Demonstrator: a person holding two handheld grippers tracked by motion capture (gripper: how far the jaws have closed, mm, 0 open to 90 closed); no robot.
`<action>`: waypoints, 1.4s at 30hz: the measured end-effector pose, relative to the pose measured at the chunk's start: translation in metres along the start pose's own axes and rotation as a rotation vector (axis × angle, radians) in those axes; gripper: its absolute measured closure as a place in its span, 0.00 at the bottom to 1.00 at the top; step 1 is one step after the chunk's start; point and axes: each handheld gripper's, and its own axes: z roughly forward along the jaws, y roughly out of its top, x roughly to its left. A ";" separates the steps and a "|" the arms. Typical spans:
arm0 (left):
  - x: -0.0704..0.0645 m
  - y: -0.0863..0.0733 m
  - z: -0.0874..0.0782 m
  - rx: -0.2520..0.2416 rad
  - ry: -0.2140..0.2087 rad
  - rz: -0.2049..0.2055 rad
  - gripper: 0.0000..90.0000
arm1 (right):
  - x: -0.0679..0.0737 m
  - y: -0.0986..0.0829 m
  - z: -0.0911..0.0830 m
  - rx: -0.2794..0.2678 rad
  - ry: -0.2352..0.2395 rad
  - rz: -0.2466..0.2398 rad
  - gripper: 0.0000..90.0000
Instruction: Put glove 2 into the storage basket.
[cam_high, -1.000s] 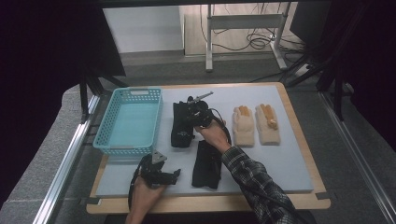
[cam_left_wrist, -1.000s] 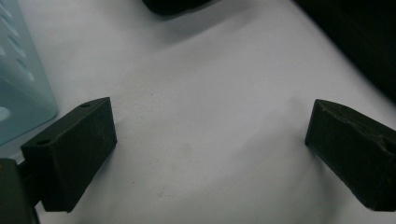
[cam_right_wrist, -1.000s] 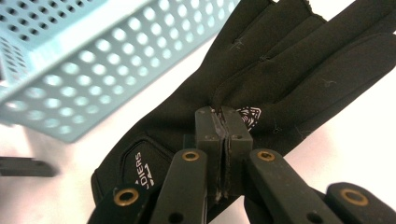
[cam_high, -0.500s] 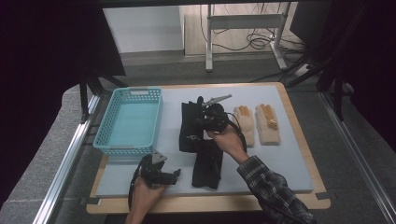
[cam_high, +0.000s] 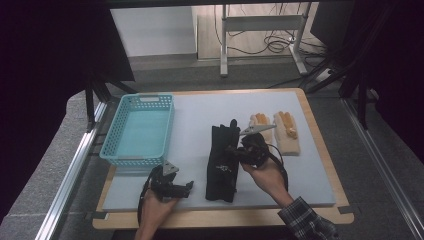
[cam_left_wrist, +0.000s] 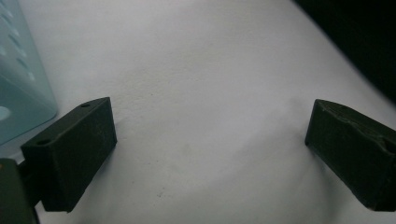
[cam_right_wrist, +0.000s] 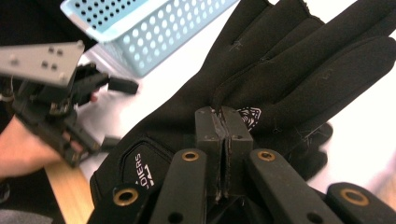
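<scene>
A black glove (cam_high: 220, 150) lies on the white mat, overlapping a second black glove (cam_high: 222, 187) nearer the front edge. My right gripper (cam_high: 234, 156) is shut on the upper black glove's palm fabric; in the right gripper view its jaws (cam_right_wrist: 223, 123) are pressed together on a pinch of the glove (cam_right_wrist: 285, 70). My left gripper (cam_high: 189, 189) rests low near the front edge, left of the gloves, open with nothing between its fingers (cam_left_wrist: 70, 149). It also appears in the right gripper view as the left gripper (cam_right_wrist: 60, 102) beside the glove's cuff.
A light blue basket (cam_high: 137, 131) stands at the left of the mat, its wall (cam_left_wrist: 18, 84) close to my left gripper. A pair of tan gloves with orange fingertips (cam_high: 277, 131) lies right of the black gloves. The wooden board edge (cam_high: 225, 217) runs along the front.
My right gripper has moved right and toward the front edge, dragging the black glove with it over the second black glove. The left gripper has stayed put.
</scene>
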 end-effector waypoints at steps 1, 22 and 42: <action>0.000 0.000 0.000 0.001 0.000 0.000 0.02 | 0.002 -0.004 -0.002 0.002 0.001 0.003 0.96; 0.000 0.000 0.000 0.003 0.000 0.001 0.02 | -0.003 -0.057 0.044 0.088 -0.051 0.035 0.78; 0.003 -0.001 -0.003 0.004 -0.015 0.012 0.04 | -0.028 -0.099 0.017 0.090 -0.022 -0.100 0.95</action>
